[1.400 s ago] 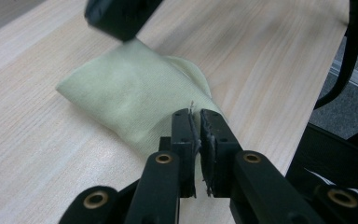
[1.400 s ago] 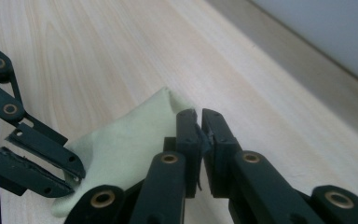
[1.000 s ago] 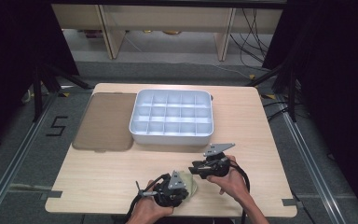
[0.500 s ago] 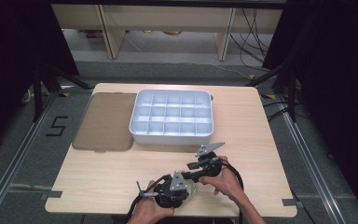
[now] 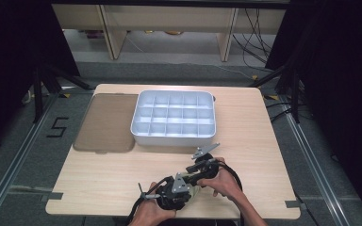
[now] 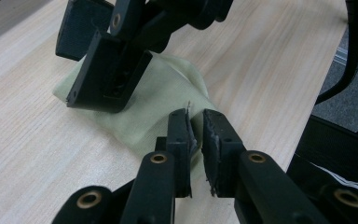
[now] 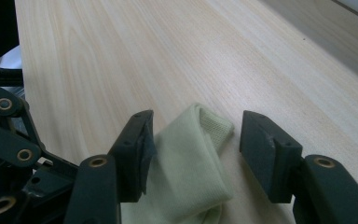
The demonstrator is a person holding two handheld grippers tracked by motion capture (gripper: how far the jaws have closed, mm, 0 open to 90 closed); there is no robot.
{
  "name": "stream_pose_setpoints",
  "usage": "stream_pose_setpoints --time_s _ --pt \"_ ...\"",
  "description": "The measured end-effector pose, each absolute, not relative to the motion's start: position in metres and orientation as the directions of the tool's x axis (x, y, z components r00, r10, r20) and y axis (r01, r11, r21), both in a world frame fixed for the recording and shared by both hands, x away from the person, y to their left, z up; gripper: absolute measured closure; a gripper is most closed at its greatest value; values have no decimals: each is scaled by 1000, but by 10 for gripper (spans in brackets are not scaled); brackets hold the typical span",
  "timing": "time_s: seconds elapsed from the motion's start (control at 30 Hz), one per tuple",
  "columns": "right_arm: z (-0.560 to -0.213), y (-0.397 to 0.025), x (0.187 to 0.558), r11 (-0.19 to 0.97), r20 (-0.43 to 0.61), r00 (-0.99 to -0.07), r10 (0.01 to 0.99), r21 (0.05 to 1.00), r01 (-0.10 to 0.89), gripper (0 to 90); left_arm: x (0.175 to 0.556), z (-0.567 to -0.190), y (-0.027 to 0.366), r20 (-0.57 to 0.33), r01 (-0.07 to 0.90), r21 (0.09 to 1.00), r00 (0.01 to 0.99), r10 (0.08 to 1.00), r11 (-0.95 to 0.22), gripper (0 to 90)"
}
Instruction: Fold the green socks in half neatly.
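Observation:
A pale yellow-green cloth (image 6: 163, 93), knitted like a sock with a ribbed cuff, lies folded on the wooden table (image 5: 122, 174) near its front edge. My left gripper (image 6: 196, 133) is shut on one edge of the cloth. My right gripper (image 7: 198, 126) is open, its two jaws standing on either side of the cloth (image 7: 191, 163) just above the table. In the high view both grippers meet over the cloth (image 5: 197, 191) at the front middle, with the left gripper (image 5: 187, 190) nearer the edge and the right gripper (image 5: 194, 178) just behind it.
A white tray (image 5: 173, 135) with several empty compartments stands at the middle back. A flat brown lid (image 5: 106, 122) lies to its left. The table's front edge runs close below the hands, and cables trail from both grippers.
My right gripper has moved left and toward the front edge, down over the cloth beside the left gripper. The left gripper has stayed where it was.

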State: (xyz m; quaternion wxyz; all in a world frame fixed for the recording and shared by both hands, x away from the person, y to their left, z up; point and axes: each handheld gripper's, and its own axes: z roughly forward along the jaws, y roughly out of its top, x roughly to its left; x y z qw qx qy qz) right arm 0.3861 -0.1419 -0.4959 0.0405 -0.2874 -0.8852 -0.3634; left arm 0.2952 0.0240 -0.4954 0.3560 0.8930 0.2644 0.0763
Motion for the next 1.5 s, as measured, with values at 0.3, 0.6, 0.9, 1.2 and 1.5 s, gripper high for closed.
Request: stream_pose_setpoints --time_s 0.3,0.6,0.9,1.2,1.5 --pt "-498 -139 386 597 263 -840 474 606 526 455 295 -496 24 -56 419 680 849 526 -602 800" --pt "-499 -141 385 603 251 -827 503 583 544 454 294 -496 24 -61 422 679 848 527 -601 799" --pt "-496 -148 385 593 284 -828 484 589 549 421 295 -495 24 -64 416 677 855 515 -608 801" --pt "-495 -151 382 603 305 -825 475 570 558 390 295 -495 24 -56 412 677 855 515 -610 803" --pt "-498 -149 378 633 266 -833 484 551 544 452 293 -497 23 -60 428 680 842 536 -596 802"
